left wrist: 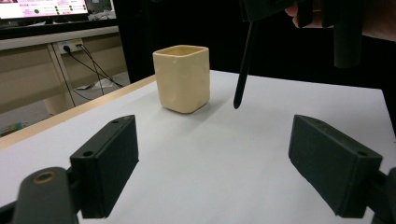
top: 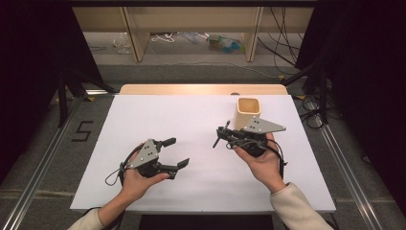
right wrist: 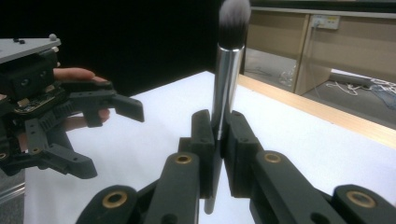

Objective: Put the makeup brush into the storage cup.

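- Brush (right wrist: 224, 93): upright, clamped in right gripper (top: 224, 136), held above table (top: 201, 191), just beside cup (top: 248, 113).
- Left gripper (top: 177, 153): jaws spread, empty, well apart.
- Brush tip cut off in right gripper view.

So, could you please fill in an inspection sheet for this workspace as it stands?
Surface: white table top, bare apart from the cup; wooden edge at the far side.
Job's things: cream square cup standing upright; makeup brush clamped upright, bristles up, handle tip hanging above the table beside the cup.
Clutter: nothing seen on the table.
Grippers: right claw shut on the makeup brush; left claw open, nothing between its jaws.
Cables: one trails from each claw; more lie on the floor beyond.
Surroundings: dark curtains at both sides, wooden shelving behind, a lit screen off to one side.
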Demonstrator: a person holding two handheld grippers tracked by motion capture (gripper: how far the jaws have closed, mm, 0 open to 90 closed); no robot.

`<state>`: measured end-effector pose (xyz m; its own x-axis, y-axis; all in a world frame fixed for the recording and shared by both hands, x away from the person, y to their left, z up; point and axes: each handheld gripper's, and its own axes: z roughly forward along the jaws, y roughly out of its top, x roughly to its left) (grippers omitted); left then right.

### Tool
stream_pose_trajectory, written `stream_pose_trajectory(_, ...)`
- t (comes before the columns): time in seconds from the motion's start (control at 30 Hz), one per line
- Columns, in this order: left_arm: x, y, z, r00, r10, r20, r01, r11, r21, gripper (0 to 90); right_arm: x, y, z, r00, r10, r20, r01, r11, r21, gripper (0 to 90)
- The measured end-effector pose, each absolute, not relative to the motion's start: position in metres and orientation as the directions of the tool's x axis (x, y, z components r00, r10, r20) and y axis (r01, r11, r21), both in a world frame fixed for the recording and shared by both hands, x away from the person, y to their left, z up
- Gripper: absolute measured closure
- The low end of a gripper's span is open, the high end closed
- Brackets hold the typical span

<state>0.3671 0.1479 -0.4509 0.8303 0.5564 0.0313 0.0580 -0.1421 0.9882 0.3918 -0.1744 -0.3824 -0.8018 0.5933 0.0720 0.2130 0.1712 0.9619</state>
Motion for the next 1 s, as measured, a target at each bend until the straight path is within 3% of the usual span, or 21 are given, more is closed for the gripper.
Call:
stream_pose_trajectory(0.7, 0.365, 0.164, -0.444, 0.821, 0.571, 0.005, 0.043, -0.071, 0.997, 15.7, 0.384, -0.207, -0.374, -0.778, 0.624, 0.073, 0.181, 0.112, 0.977, 84.1)
stream_pose_trajectory(1.0, 0.361, 0.189, -0.442, 0.785, 0.619, -0.020, 0.055, -0.037, 0.998, 15.8, 0.378, -0.222, -0.378, -0.761, 0.642, 0.099, 0.211, 0.101, 0.972, 84.1)
